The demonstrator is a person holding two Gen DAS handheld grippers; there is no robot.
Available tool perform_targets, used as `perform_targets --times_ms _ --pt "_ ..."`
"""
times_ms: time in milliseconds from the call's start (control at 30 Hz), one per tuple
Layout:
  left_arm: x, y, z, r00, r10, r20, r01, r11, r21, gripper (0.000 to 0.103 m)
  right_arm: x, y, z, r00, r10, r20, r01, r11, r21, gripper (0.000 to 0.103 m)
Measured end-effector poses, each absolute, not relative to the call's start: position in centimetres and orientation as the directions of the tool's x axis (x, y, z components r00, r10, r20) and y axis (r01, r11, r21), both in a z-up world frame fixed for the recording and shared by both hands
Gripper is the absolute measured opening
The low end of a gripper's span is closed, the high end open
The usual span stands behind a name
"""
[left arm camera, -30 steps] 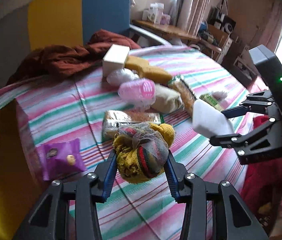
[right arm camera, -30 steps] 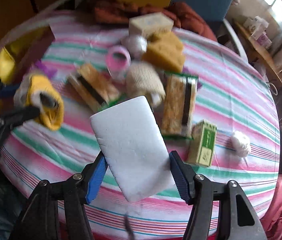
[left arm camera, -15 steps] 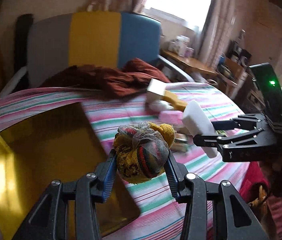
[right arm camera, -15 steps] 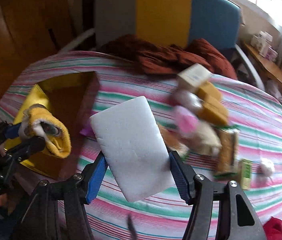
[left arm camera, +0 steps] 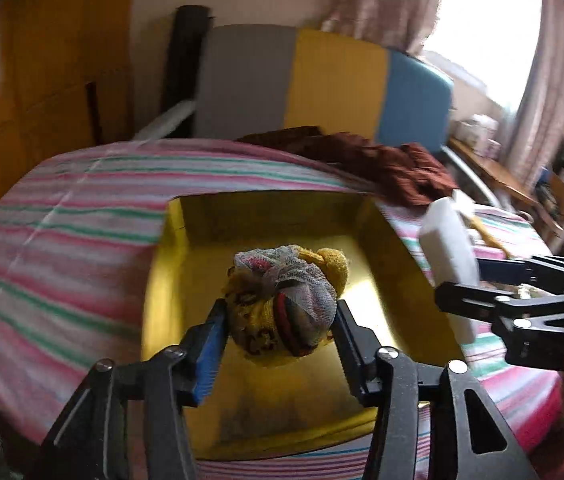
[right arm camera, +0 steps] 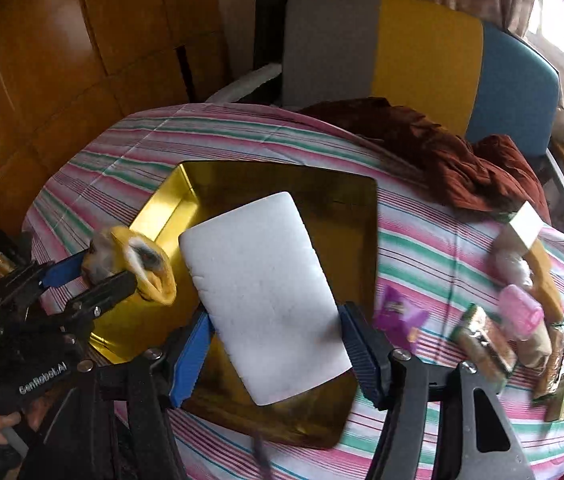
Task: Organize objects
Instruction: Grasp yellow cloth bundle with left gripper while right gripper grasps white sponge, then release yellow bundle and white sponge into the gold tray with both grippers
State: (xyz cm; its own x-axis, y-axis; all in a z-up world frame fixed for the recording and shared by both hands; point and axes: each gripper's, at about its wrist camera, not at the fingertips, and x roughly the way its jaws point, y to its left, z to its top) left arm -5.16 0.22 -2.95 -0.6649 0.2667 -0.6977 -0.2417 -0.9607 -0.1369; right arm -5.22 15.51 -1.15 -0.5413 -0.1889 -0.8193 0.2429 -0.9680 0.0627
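My left gripper (left arm camera: 280,334) is shut on a yellow cloth bundle (left arm camera: 285,300) wrapped in grey netting and holds it above the gold tray (left arm camera: 186,216). My right gripper (right arm camera: 274,338) is shut on a white foam block (right arm camera: 262,288), also over the gold tray (right arm camera: 345,200). The right gripper and block (left arm camera: 447,248) show at the tray's right side in the left wrist view. The left gripper and bundle (right arm camera: 138,264) show over the tray's left part in the right wrist view.
On the striped tablecloth (right arm camera: 421,248), right of the tray, lie a purple packet (right arm camera: 397,314), a pink cup (right arm camera: 519,316), snack bars (right arm camera: 481,340) and sponges. A brown cloth (right arm camera: 441,152) lies at the back by a grey, yellow and blue chair (right arm camera: 401,48).
Both grippers have swung left from over the pile of objects to above the gold tray, each still holding its object.
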Motion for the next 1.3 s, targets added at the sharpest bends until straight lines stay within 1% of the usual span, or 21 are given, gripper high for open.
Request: perform_targets --times_ms 67,100,133,167,267,433,733,1100,1300 --pt "-5.1 -1.1 -3.5 -0.668 0.245 -0.702 -0.210 -0.968 -0.138 0.063 -5.1 14.5 -1.3 -0.558 -0.174 -0.811 0.243 -0.969 0.041 0.069" --pt "-5.0 -1.7 -3.6 -0.672 0.235 -0.703 -0.195 -0.971 -0.139 0.073 -4.9 14.1 -1.3 -0.569 -0.173 -0.804 0.244 -0.969 0.036 0.071" --pt "-4.8 -2.1 -3.7 -0.677 0.225 -0.700 -0.182 -0.974 -0.137 0.079 -4.7 13.6 -1.3 -0.582 -0.163 -0.797 0.243 -0.970 0.021 0.073" --pt "-4.5 -2.5 -3.8 -0.686 0.211 -0.696 -0.170 -0.977 -0.129 0.081 -4.5 13.1 -1.2 -0.594 -0.149 -0.791 0.241 -0.971 0.002 0.073" --pt "-3.9 -3.2 -4.0 -0.694 0.196 -0.693 -0.155 -0.980 -0.122 0.081 -3.9 12.0 -0.8 -0.630 -0.112 -0.769 0.230 -0.972 -0.046 0.073" --pt "-3.6 -4.0 -3.6 -0.708 0.184 -0.681 -0.124 -0.983 -0.136 0.085 -2.9 11.3 0.5 -0.690 -0.045 -0.723 0.189 -0.975 -0.119 0.073" --pt "-3.1 -3.7 -2.4 -0.728 0.166 -0.665 -0.114 -0.986 -0.121 0.087 -2.0 11.8 2.0 -0.739 -0.039 -0.672 0.154 -0.982 -0.112 0.073" --pt "-3.1 -3.1 -2.2 -0.728 0.166 -0.666 -0.127 -0.986 -0.107 0.087 -1.8 12.4 1.8 -0.742 -0.041 -0.669 0.144 -0.984 -0.100 0.073" --pt "-3.3 -1.9 -2.4 -0.714 0.188 -0.675 -0.177 -0.981 -0.086 0.087 -2.1 15.5 0.3 -0.709 -0.044 -0.704 0.101 -0.994 -0.040 0.073"
